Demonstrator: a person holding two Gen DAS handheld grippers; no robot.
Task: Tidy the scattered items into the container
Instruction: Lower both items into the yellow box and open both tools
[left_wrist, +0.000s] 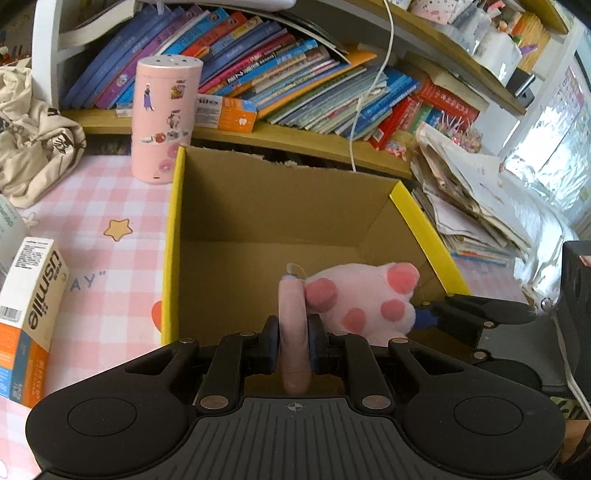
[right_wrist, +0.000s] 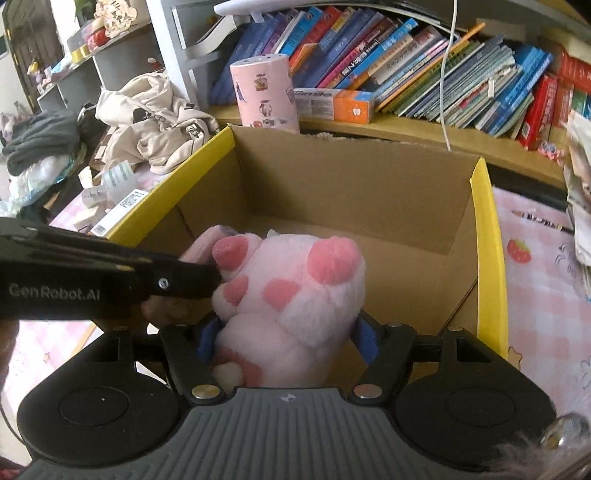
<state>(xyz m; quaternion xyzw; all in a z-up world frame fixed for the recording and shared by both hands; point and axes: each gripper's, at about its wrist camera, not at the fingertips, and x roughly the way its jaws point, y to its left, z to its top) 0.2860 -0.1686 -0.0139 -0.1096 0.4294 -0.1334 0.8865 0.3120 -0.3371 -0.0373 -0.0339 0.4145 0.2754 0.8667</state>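
A pink sticker-covered canister (left_wrist: 167, 118) stands on the pink checked counter (left_wrist: 92, 206) just beyond the far left corner of the cardboard box (left_wrist: 258, 206), and behind it a shelf holds a leaning row of books (left_wrist: 280, 70) with a toothpaste carton (left_wrist: 226, 112) lying in front of them. A second toothpaste carton (left_wrist: 31, 317) lies on the counter left of the box, a beige garment (left_wrist: 33, 136) is heaped at far left, and a loose stack of papers (left_wrist: 469, 206) rises right of the box. A white cable (left_wrist: 369, 88) hangs down to the box's far wall.

The left claw (left_wrist: 293, 341) is closed tight on a flat pink strap-like part (left_wrist: 293, 325) of the plush toy (right_wrist: 288, 295). The right claw (right_wrist: 288, 341) is clamped around the toy's lower body (blue pads pressing in at both sides). The toy is pale pink with darker pink spots, fuzzy, held above the near end of the open box, whose rims are yellow.
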